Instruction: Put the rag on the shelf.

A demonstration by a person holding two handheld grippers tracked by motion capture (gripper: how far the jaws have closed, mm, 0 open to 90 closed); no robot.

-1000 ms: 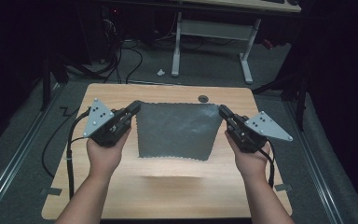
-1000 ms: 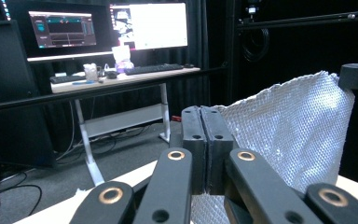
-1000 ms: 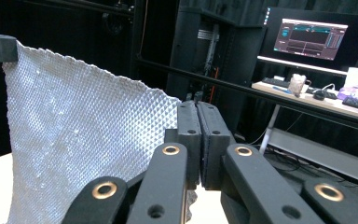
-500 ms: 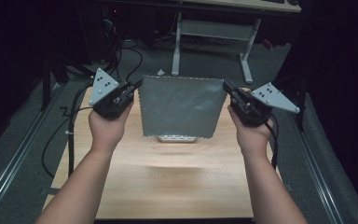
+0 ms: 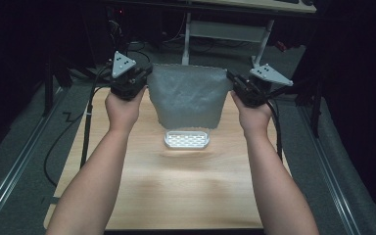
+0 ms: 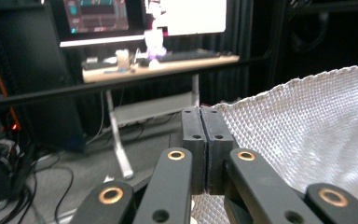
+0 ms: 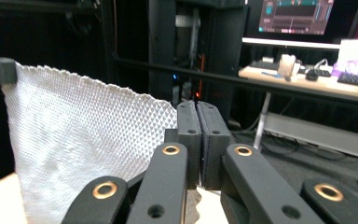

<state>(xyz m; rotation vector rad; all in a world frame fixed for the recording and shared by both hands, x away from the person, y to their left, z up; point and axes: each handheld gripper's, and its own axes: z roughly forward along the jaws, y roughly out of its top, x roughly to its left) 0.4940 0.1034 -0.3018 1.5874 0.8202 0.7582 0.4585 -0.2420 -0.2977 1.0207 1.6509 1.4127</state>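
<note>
Grey waffle-weave cloth (image 5: 188, 95) held stretched in the air between both claws, above the far half of the wooden surface (image 5: 176, 181). Left claw (image 5: 144, 77) clamped on one top corner, right claw (image 5: 231, 78) on the other; top edge running claw to claw. White perforated tray (image 5: 187, 139) directly below the hanging hem; far rim hidden by cloth.

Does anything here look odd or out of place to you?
Nothing looks damaged or spilled. The grey cloth hangs in the air, pinched at its top corners by the left tongs and right tongs. Beneath it a small white perforated tray lies flat on the wooden table.
</note>
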